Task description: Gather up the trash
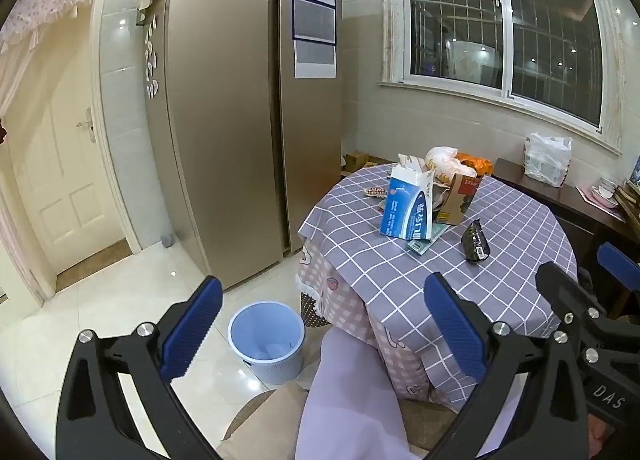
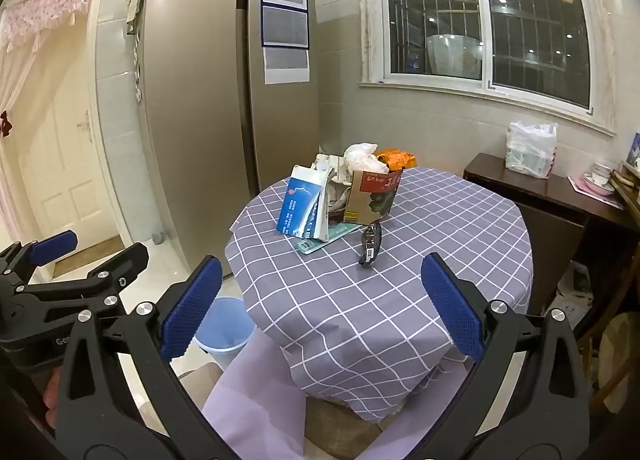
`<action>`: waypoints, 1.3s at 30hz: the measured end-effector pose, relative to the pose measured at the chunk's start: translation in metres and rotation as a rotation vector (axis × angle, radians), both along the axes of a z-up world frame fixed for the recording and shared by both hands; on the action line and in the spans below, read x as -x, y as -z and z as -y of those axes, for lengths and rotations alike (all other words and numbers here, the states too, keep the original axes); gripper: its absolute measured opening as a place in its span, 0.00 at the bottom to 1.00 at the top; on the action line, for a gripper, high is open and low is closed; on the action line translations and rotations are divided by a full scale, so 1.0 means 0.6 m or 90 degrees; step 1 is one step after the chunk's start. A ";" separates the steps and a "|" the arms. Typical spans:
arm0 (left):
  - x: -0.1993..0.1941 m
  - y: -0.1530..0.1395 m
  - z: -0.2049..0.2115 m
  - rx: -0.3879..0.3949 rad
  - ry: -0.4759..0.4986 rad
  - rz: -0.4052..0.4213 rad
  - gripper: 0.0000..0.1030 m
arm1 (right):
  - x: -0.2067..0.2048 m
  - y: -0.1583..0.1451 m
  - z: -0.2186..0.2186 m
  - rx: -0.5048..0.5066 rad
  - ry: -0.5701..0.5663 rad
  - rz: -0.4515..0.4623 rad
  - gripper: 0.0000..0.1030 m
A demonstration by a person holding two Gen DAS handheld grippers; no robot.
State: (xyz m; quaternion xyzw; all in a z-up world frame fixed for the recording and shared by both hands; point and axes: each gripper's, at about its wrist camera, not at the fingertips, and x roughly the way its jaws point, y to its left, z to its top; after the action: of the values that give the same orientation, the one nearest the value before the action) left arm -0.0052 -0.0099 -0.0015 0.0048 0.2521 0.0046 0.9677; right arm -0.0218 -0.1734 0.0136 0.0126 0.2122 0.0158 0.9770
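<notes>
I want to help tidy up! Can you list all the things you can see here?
bin: one, light blue, on the floor left of the table
table: one, purple checked cloth
blue box: one, blue and white, standing on the table
brown carton: one, brown and red, behind the blue box
dark wrapper: one, black, lying on the table, nearest
fridge: one, golden brown, by the wall
white bag: one, on the dark side cabinet
left gripper: open, empty
right gripper: open, empty
</notes>
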 end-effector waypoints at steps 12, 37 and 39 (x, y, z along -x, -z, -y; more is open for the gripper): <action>0.003 0.001 -0.001 -0.007 -0.007 0.002 0.96 | 0.000 -0.002 0.000 -0.004 -0.001 -0.002 0.95; 0.005 -0.002 -0.002 -0.013 -0.017 0.002 0.96 | -0.002 -0.001 -0.004 0.000 -0.004 -0.002 0.95; 0.006 -0.002 -0.003 -0.014 -0.018 0.005 0.96 | -0.002 -0.001 -0.004 -0.006 -0.007 -0.006 0.95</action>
State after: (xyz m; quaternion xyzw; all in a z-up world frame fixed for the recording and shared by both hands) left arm -0.0088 -0.0081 -0.0003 0.0120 0.2486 0.0211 0.9683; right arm -0.0204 -0.1708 0.0143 0.0159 0.2169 0.0224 0.9758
